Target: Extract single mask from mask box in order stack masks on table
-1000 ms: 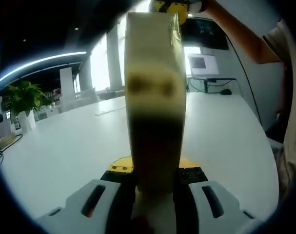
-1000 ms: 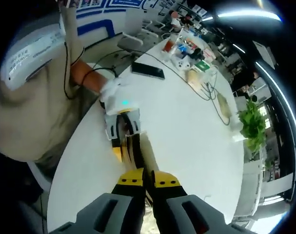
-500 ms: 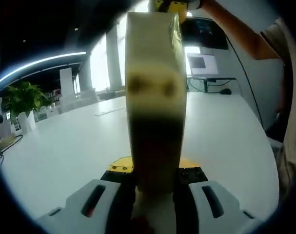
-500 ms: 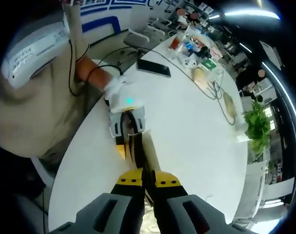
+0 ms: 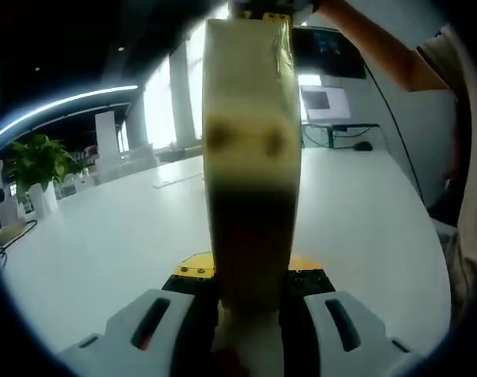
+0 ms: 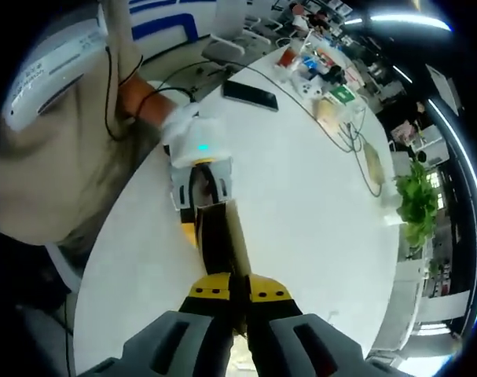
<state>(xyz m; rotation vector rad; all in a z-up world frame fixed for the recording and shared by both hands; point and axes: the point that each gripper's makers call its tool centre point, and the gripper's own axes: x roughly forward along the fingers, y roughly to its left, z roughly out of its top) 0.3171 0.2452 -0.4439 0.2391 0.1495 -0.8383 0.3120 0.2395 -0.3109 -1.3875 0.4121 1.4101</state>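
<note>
Two jaws of the left gripper (image 5: 250,310) closed hard on the mask box (image 5: 251,157), held upright and lifted above the white table (image 5: 104,243), well in from its far edge; top of the box met by the yellow tips of the right gripper (image 5: 263,9) reaching down from a person's arm; printing on the near face too blurred to read; potted plant (image 5: 35,161) near the table's far left edge, monitor (image 5: 326,102) at the far right corner. From the right gripper view, looking down along the box (image 6: 222,236) to the left gripper (image 6: 197,169) at its lower end; right gripper (image 6: 238,294) jaws nearly together at the box's upper opening, whether pinching a mask not possible to tell. Step judged: drawing one mask out of the box. Next likely calls for a straight pull away with the box kept steady, then laying the mask on the table. Phone (image 6: 250,93) near the table's edge; no legible brand or label anywhere.
</note>
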